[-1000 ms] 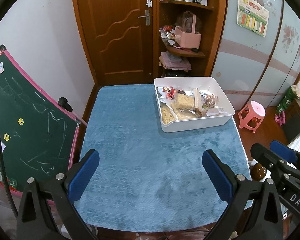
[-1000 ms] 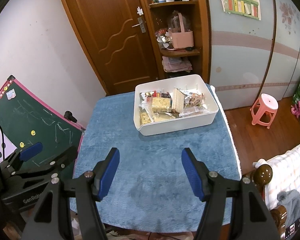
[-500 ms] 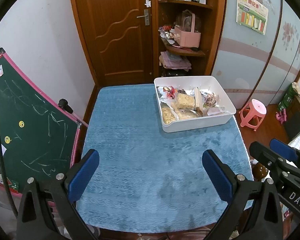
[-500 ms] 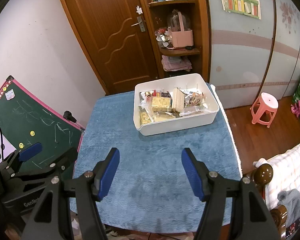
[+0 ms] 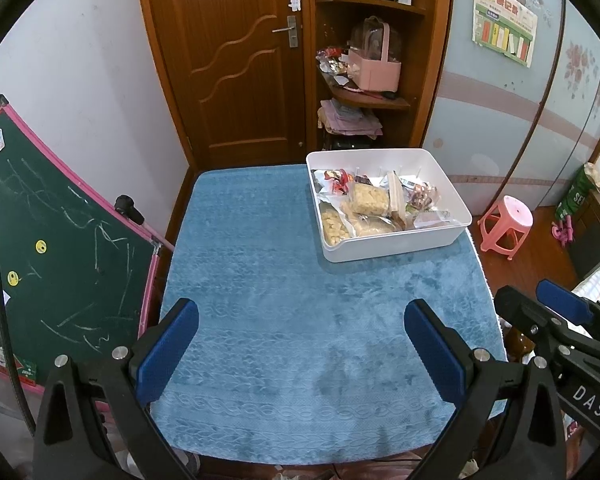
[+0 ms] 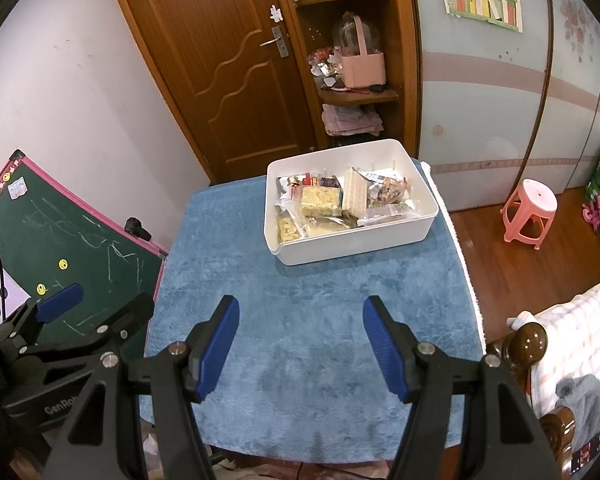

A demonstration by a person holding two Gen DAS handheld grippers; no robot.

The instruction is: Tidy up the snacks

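table (image 5: 260, 280), blue cloth, bare over its near half | bin (image 5: 440, 240) at far right corner, snacks (image 5: 370, 202) packed inside | left gripper (image 5: 300, 344) above near edge, jaws wide apart, holding nothing | right gripper (image 6: 300, 344) above near edge, jaws wide apart, holding nothing

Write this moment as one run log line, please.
left tool: open, empty | right tool: open, empty | snacks: in white bin
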